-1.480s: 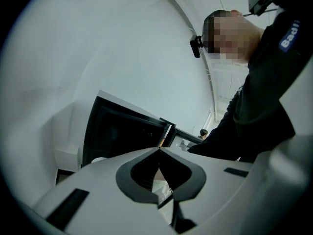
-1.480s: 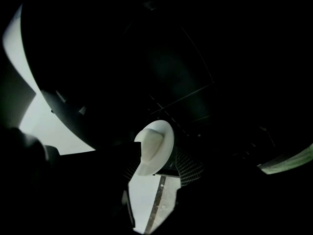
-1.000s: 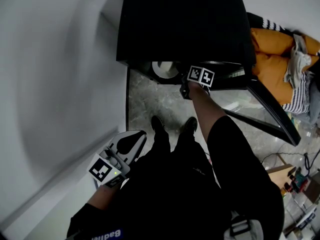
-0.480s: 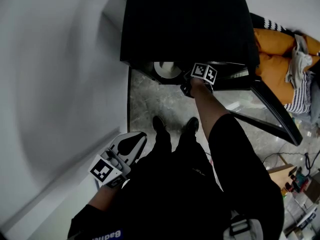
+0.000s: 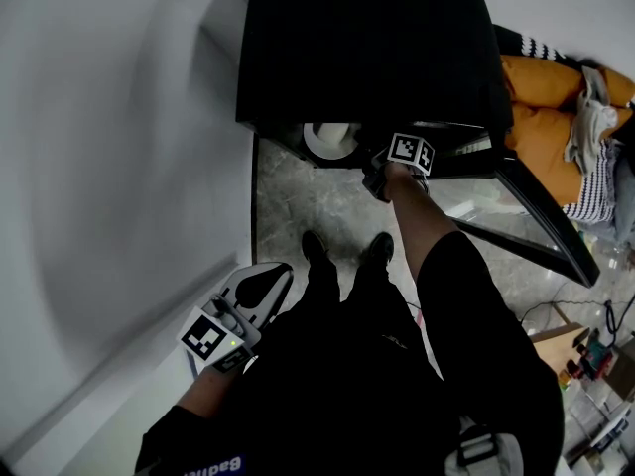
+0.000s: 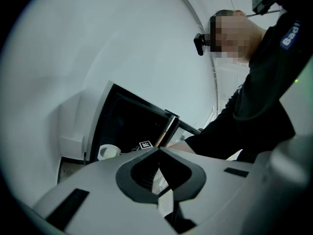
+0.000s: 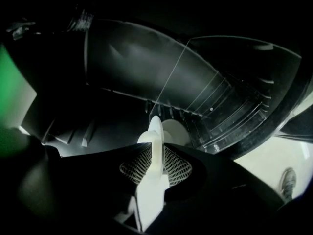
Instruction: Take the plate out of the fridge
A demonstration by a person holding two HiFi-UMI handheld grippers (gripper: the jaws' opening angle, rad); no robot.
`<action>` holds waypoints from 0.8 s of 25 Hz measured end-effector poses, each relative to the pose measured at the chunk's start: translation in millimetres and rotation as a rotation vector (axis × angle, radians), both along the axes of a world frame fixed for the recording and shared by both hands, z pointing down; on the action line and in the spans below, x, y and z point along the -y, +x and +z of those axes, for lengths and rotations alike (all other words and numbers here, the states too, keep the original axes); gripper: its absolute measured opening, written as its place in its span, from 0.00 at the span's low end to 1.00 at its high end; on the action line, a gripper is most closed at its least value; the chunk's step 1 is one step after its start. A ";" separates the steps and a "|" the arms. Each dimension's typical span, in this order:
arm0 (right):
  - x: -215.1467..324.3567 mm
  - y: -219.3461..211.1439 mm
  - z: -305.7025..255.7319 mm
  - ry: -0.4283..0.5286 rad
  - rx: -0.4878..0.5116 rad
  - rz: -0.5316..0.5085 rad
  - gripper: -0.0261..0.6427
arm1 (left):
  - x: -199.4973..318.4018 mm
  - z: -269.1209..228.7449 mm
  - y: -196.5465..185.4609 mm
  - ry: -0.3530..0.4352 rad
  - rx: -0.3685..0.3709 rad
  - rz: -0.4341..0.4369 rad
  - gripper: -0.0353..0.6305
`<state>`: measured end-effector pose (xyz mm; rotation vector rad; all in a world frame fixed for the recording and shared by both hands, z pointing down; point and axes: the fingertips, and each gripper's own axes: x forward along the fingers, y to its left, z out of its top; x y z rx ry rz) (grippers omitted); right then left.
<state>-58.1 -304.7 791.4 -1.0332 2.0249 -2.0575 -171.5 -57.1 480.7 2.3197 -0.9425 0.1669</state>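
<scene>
Between the right claw's (image 7: pixel 155 153) jaws, inside the dark fridge (image 5: pixel 367 48): the white plate (image 7: pixel 155 131), gripped by its rim.

A second ago these jaws stood wide. They have just been closing, and their mesh pads (image 7: pixel 135 169) now press on the plate's edge from both sides, the plate edge-on and running forward from the claw. A pale round shape just beyond the claw's tips is probably the rest of the plate, though the view is too dark to be sure. Seen from the head view, the claw's marker cube (image 5: pixel 410 153) has rolled slightly since then. To the claw's right hangs the open door (image 5: pixel 541 221). The left claw (image 6: pixel 159 148), well behind by the person's side, has not moved, its jaws closed together on nothing.
</scene>
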 end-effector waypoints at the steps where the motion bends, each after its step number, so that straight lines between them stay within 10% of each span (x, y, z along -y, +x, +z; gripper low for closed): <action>1: -1.5 -1.0 1.7 -0.001 -0.001 -0.018 0.16 | -0.3 0.5 0.3 -0.002 -0.001 0.001 0.06; 20: -26.9 -5.0 -3.4 0.020 0.039 0.089 0.06 | 2.8 0.1 4.2 -0.007 -0.015 0.025 0.06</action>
